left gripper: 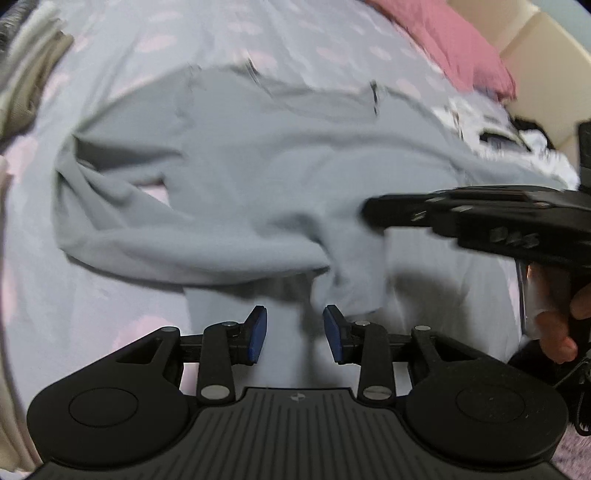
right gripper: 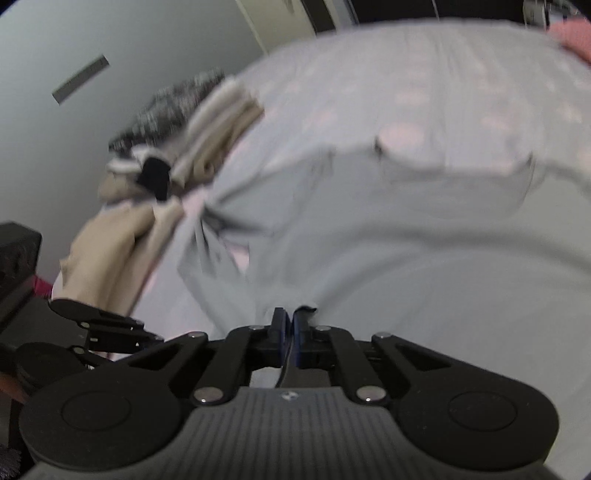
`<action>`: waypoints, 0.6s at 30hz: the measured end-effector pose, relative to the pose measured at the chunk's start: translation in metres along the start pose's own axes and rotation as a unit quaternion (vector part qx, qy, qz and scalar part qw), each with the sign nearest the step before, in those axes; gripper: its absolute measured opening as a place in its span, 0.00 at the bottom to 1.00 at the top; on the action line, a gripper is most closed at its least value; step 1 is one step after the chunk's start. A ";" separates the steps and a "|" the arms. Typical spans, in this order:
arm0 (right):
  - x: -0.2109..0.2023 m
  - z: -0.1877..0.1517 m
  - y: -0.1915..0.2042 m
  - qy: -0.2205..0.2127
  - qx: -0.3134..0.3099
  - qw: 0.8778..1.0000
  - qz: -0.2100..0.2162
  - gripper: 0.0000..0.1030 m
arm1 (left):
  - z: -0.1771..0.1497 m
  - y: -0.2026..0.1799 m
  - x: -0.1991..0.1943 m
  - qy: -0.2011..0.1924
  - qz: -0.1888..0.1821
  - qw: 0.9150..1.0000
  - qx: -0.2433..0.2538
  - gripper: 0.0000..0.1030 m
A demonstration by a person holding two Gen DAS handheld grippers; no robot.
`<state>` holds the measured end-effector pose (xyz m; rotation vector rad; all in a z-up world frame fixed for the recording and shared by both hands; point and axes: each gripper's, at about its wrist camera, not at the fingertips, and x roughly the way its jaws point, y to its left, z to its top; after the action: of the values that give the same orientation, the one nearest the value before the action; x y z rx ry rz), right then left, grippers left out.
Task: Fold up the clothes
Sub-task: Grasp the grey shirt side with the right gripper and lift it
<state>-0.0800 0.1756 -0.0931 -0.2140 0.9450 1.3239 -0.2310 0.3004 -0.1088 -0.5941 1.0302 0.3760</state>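
Clenched on the near hem of the grey cotton shirt (right gripper: 369,229), the right gripper (right gripper: 292,325) lifts cloth; the left gripper (left gripper: 294,334) hangs released just beside it. That shirt sprawls across the pale grey bedsheet with pink blotches (left gripper: 258,33), folded beige clothes (right gripper: 221,129) far left.

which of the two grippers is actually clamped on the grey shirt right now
The right gripper: its jaws are shut on an edge of the grey shirt. The left gripper is open, with nothing between its fingers.
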 end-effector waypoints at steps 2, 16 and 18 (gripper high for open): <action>-0.012 0.016 0.007 -0.016 -0.018 1.000 -0.007 0.05 | 0.006 0.008 -0.009 -0.016 0.007 1.000 -0.013 0.31; -0.060 0.125 0.031 -0.080 -0.076 0.991 -0.078 0.05 | 0.024 0.076 -0.030 -0.059 0.069 0.989 -0.115 0.31; -0.068 0.138 0.031 -0.090 -0.076 0.989 -0.088 0.05 | 0.022 0.081 -0.029 -0.057 0.071 0.988 -0.121 0.31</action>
<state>-0.0398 0.2219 0.0512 -0.2846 0.6583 1.2300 -0.2742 0.3771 -0.0971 -0.7093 0.9253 0.6596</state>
